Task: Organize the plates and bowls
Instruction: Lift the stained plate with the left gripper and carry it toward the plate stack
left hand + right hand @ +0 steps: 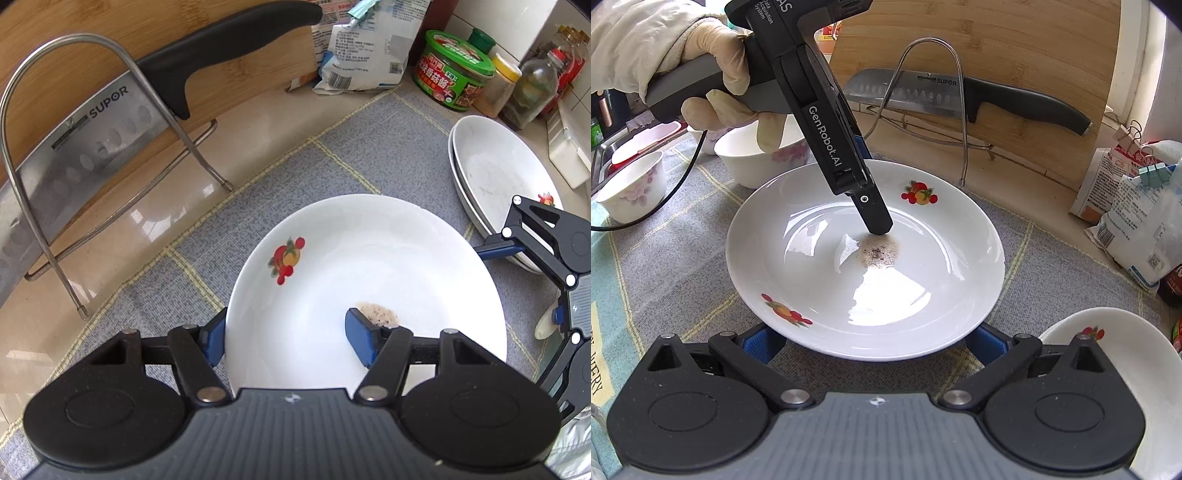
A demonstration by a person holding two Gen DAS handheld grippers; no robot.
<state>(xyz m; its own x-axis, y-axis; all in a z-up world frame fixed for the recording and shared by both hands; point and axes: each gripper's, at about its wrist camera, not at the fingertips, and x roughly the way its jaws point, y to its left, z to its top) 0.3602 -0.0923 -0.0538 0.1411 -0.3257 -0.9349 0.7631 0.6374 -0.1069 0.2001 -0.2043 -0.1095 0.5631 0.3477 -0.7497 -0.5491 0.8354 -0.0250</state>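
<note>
A white plate [369, 280] with fruit prints and a brown stain rests on the grey checked mat [332, 166]; it also shows in the right wrist view [849, 288]. My left gripper [286, 334] is open and straddles the plate's rim, one finger inside near the stain, one outside. In the right wrist view it [864, 199] reaches down into the plate. My right gripper [875, 341] is open with its blue pads under the plate's near edge. Two stacked white plates [498, 173] sit at the right. Three white floral bowls [753, 155] stand at the left.
A wire rack [92, 155] holds a Supor knife [110, 122] against a wooden cutting board [1015, 55]. Bags [365, 48], a green tub [454, 70] and jars [532, 85] line the back. Another plate [1137, 354] lies at the right wrist view's lower right.
</note>
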